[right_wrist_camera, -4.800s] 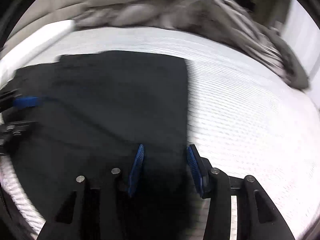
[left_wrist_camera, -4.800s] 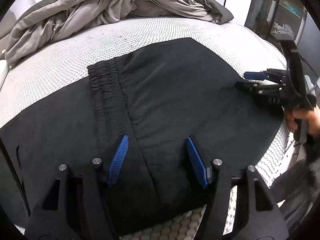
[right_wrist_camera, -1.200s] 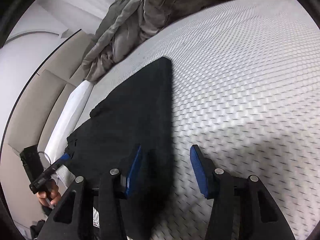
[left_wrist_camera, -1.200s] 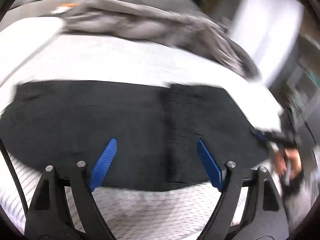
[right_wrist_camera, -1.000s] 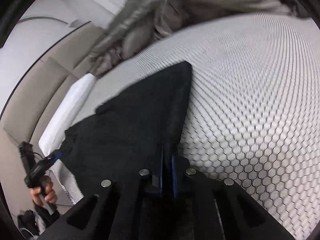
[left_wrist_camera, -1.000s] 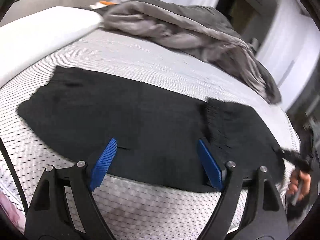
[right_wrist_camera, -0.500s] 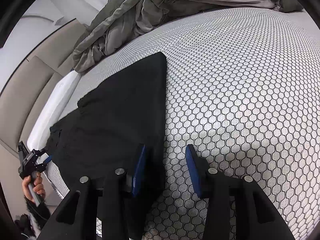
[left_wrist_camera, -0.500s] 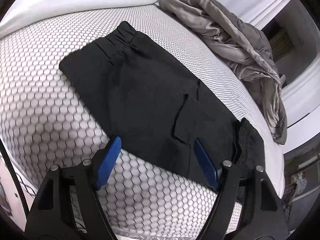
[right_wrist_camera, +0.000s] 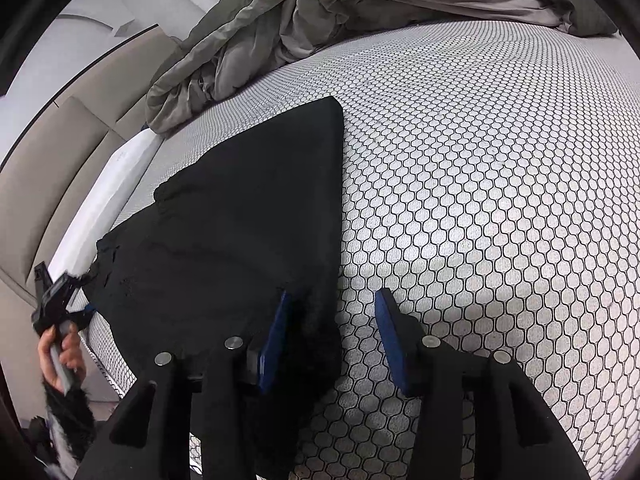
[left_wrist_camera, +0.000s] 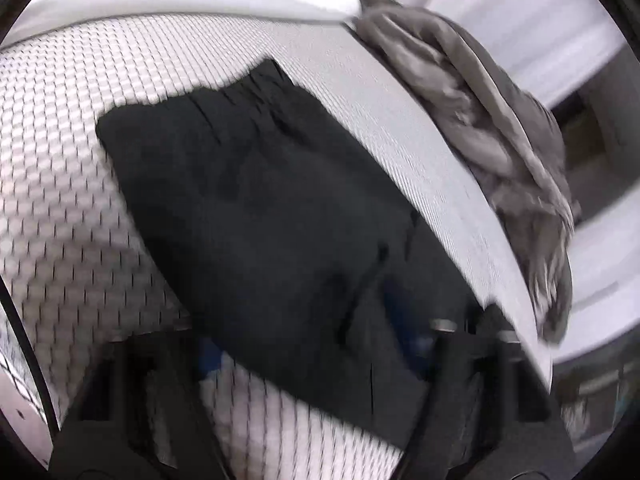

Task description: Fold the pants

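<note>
Closing our left gripper (left_wrist_camera: 308,344) around the black pants (left_wrist_camera: 256,216) edge, grip unconfirmed in the blur, while our right gripper (right_wrist_camera: 332,340) opens, empty; next, lift and fold across.

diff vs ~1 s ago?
The right gripper let go of the pants edge: fingers were pinched shut on it, now stand apart with the edge between them. The left gripper dropped onto the near edge, fingers closing over the cloth. Pants flat, grey blanket unmoved.

Black pants (right_wrist_camera: 240,232), folded flat into a long strip, elastic waistband at one end, on the mattress.
</note>
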Tool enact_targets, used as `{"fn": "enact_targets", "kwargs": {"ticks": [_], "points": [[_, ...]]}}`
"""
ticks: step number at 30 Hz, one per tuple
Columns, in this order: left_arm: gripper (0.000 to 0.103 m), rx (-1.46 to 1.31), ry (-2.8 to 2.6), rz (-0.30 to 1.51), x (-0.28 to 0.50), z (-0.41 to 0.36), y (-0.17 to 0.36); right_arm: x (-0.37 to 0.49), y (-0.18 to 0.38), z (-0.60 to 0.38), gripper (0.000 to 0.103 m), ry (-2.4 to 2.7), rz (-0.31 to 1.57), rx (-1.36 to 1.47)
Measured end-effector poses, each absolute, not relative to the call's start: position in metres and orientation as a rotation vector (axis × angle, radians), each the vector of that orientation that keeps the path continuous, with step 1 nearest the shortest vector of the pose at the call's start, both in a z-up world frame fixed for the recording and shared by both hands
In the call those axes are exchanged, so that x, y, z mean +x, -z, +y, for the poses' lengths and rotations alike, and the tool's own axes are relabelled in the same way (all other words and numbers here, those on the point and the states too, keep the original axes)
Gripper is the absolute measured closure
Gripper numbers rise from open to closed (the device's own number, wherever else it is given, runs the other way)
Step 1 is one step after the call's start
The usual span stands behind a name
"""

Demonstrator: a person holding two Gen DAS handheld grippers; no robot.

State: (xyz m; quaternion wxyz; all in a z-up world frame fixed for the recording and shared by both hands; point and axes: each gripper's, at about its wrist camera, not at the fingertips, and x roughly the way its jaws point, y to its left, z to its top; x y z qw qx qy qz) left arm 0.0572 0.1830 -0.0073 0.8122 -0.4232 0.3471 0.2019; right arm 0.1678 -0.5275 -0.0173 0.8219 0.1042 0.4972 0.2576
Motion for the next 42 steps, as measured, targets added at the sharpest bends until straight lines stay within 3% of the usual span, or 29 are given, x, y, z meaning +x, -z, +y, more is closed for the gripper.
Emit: {"fn": "enact_targets", "kwargs": {"ticks": [1,2,4,10,17,18,21,23,27,35,42], "points": [[0.094,-0.895,-0.45,0.742,0.059,0.184,0.007,0.166,0.018,-0.531,0.057,-0.549,1.057,0.224],[0.1,-0.891,-0.484,0.724,0.056,0.183,0.005,0.166,0.018,-0.53,0.057,-0.549,1.056,0.225],[0.102,-0.905,-0.487,0.658,0.049,0.176,-0.005,0.164,0.018,-0.534,0.057,-0.552,1.055,0.228],[0.103,-0.557,-0.42,0.565,0.065,0.083,-0.082,0.169,0.009,-0.54,0.057,-0.545,1.041,0.241],[0.102,-0.239,0.016,0.611,0.125,-0.132,-0.126,0.169,-0.012,-0.549,0.054,-0.555,0.973,0.256],[0.096,-0.173,0.066,0.64,0.131,-0.168,-0.117,0.168,-0.014,-0.553,0.053,-0.55,0.963,0.263],[0.033,0.056,0.316,0.903,0.15,-0.267,-0.054,0.169,-0.017,-0.566,0.052,-0.522,0.949,0.272],[0.035,0.19,0.312,0.93,0.139,-0.296,-0.018,0.169,-0.015,-0.572,0.052,-0.502,0.953,0.272],[0.034,0.168,0.343,0.901,0.111,-0.287,-0.007,0.169,-0.015,-0.579,0.052,-0.487,0.956,0.26],[0.034,-0.039,0.385,0.903,0.054,-0.193,-0.045,0.171,-0.016,-0.557,0.052,-0.514,0.954,0.231],[0.032,-0.19,0.306,0.783,0.027,-0.1,-0.086,0.157,-0.027,-0.515,0.052,-0.62,0.914,0.159]]}}
